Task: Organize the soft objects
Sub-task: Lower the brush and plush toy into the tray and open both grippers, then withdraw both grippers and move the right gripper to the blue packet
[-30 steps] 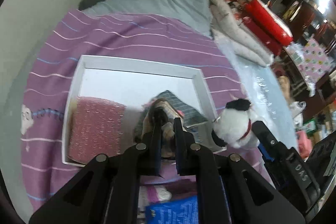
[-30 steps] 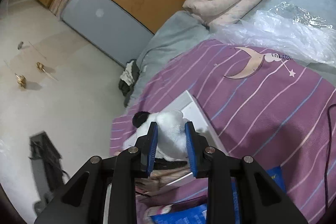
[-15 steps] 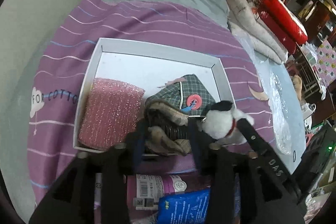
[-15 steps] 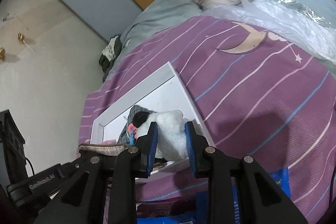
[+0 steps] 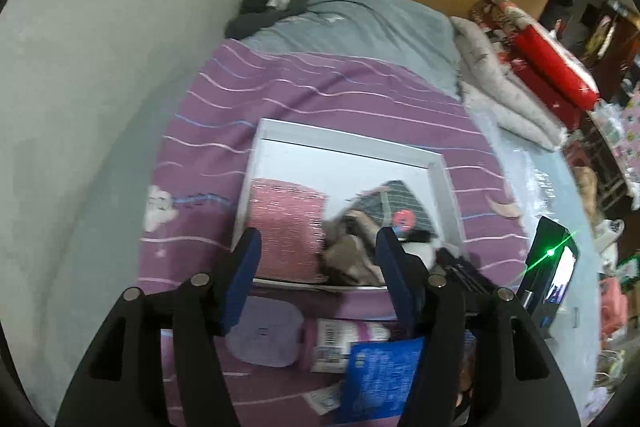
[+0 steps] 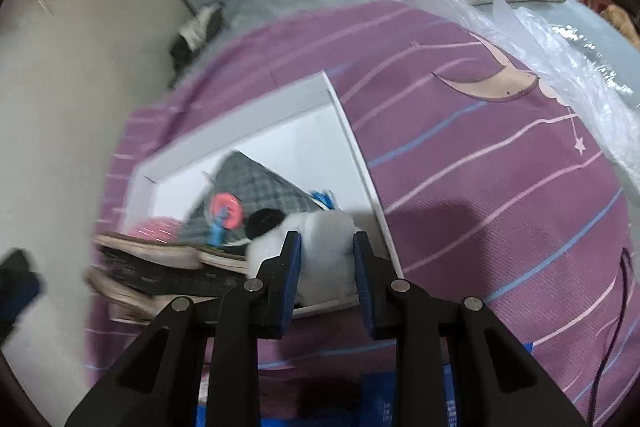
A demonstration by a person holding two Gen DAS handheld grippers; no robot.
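A white tray (image 5: 348, 141) lies on the purple striped bedspread. In it are a pink textured cloth (image 5: 286, 223), a grey plaid piece with a pink button (image 5: 400, 205) and a brown striped folded cloth (image 5: 352, 259). My left gripper (image 5: 316, 263) is open and empty above the tray's near edge. My right gripper (image 6: 326, 263) is shut on a white and black plush toy (image 6: 320, 247), held at the tray's near right corner (image 6: 368, 195). The plaid piece (image 6: 260, 183) and brown cloth (image 6: 160, 267) also show in the right wrist view.
Folded blankets (image 5: 520, 79) and a clear plastic sheet (image 6: 560, 39) lie to the right. A blue packet (image 5: 380, 375) and a lilac pouch (image 5: 264, 335) lie in front of the tray. A grey wall (image 5: 80, 107) runs along the left.
My left gripper let go of the brown striped cloth in the tray, opened wide and pulled back. My right gripper brought the plush toy down to the tray's near right corner.
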